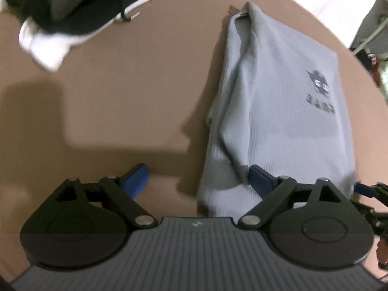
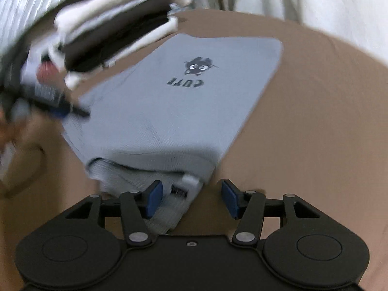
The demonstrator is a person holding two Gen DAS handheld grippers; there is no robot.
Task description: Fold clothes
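Lying flat on the brown worktop (image 1: 126,92), the grey shirt (image 1: 286,111) is already folded into a narrow packet with its printed logo facing up, so most of this garment's folding looks done; judging by its length, one more fold or a move to the pile may remain. A stack of folded clothes (image 2: 116,31), white and dark, sits just beyond it, suggesting earlier pieces are finished.

The left tool (image 1: 200,179) stands wide open over the packet's near left edge, nothing pinched. The right tool (image 2: 191,196) is partly open at the near end, pads not pressing, with a hem and label between them.

Only the left wrist view shows the rumpled, loose folded-in side of the shirt; only the right wrist view shows the layered hem and the logo clearly.
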